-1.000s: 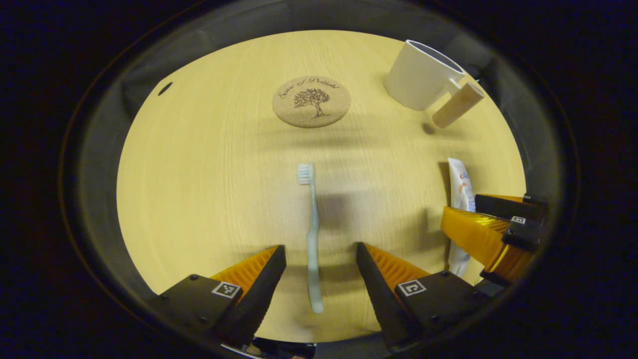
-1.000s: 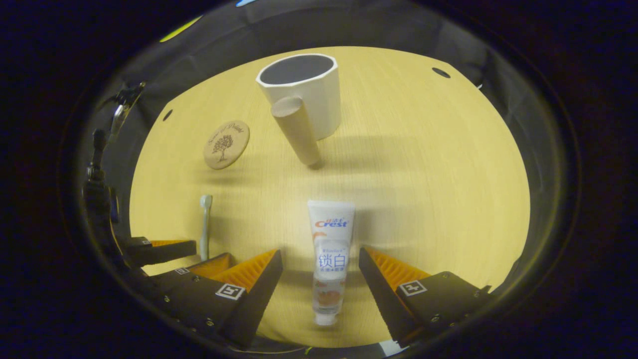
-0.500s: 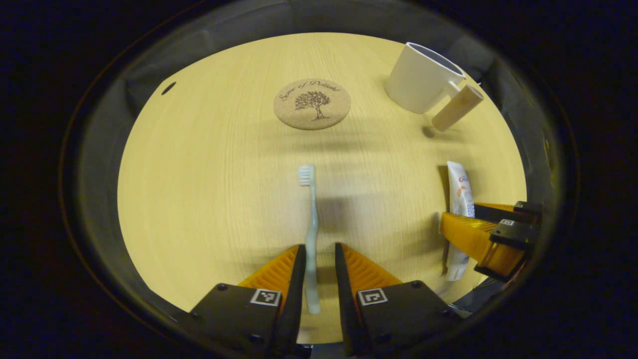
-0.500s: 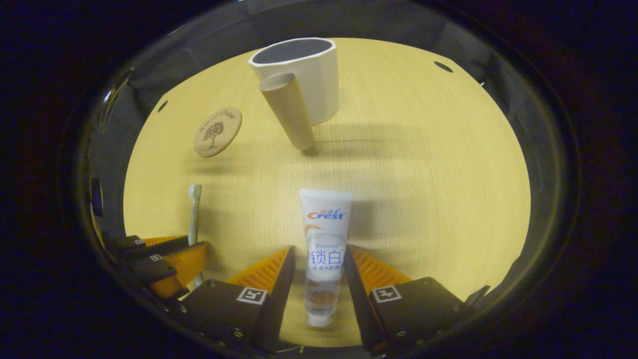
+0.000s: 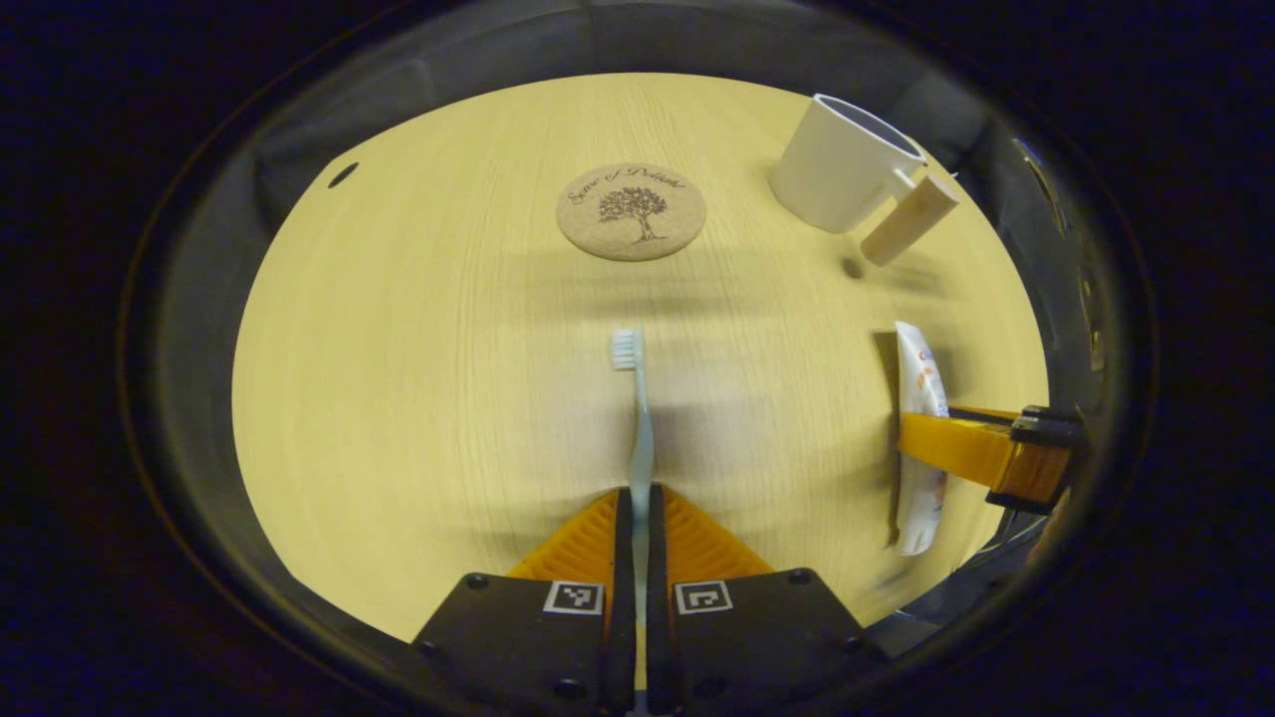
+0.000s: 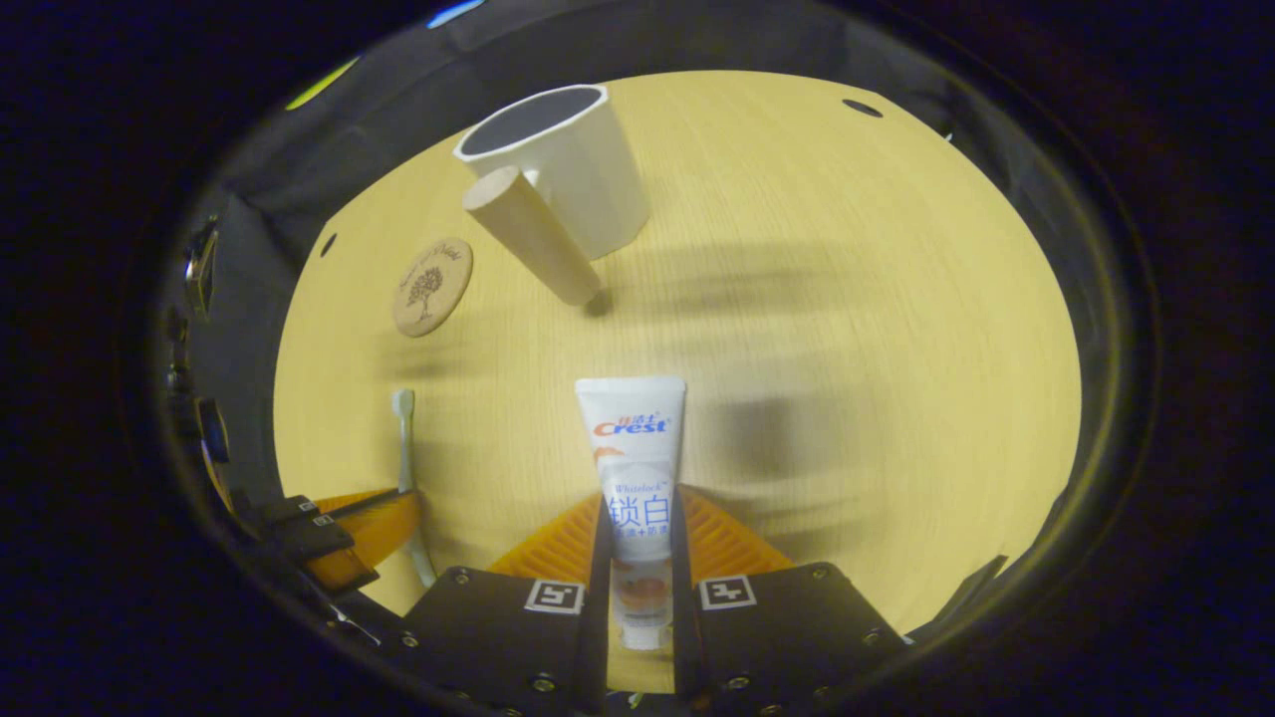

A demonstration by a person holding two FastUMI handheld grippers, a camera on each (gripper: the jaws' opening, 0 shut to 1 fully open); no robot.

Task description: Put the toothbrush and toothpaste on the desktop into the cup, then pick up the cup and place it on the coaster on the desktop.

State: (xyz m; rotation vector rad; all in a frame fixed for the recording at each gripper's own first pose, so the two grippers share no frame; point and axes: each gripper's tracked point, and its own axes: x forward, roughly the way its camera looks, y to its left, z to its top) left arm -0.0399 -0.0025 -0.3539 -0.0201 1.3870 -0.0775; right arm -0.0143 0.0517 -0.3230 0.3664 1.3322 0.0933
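Left gripper point(image 5: 638, 498) had its two fingers closed onto the handle of the toothbrush point(image 5: 637, 418), one pressing each side, with the bristle head pointing away toward the coaster point(image 5: 632, 211). The toothbrush lay along the desk point(image 5: 398, 378); whether it was lifted off the surface could not be told.

Right gripper point(image 6: 642, 518) was clamped likewise on the toothpaste point(image 6: 635, 448), its fingers pressing both sides of the tube's lower half, cap end nearest the camera and flat crimped end pointing toward the cup point(image 6: 563, 164). In the left gripper view the right gripper point(image 5: 981, 453) showed at the right edge, closed across the toothpaste point(image 5: 918, 373). In the right gripper view the left gripper point(image 6: 364, 523) showed at the lower left with the toothbrush point(image 6: 406, 438) running out of it.

The cup stood upright on the desk at the far side, white, with a thick wooden handle slanting down beside it. Its dark inside, as far as it showed in the right gripper view, held nothing. In the left gripper view the cup point(image 5: 842, 164) stood to the right of the coaster, well apart from it. The round cork coaster point(image 6: 432, 287) lay flat and bare on the desk.
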